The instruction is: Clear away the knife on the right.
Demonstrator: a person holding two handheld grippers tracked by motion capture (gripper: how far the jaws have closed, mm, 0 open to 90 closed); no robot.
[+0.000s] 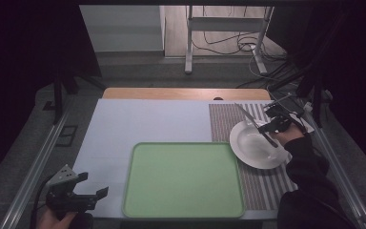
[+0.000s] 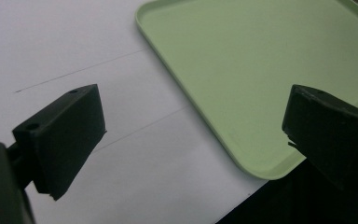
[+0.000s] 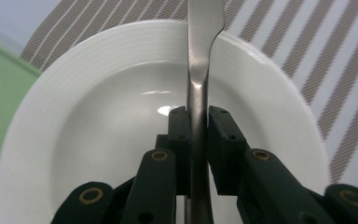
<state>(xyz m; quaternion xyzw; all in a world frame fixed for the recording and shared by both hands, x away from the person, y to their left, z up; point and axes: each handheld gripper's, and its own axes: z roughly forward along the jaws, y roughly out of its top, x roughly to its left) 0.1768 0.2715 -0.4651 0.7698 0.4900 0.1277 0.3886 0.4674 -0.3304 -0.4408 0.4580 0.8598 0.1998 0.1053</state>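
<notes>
Dim room around a pale work table

A grey floor lay beyond the white-topped table with its wooden far edge; past that edge stood a white metal stand amid tangled black cables. A white wall panel rose left of the stand, and darkness flanked both sides.

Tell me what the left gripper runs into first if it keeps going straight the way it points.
Probably the near left corner of the flat green plastic tray: the open left gripper looks along its jaws at white table surface, then the tray rim. Depth is unclear.
</notes>
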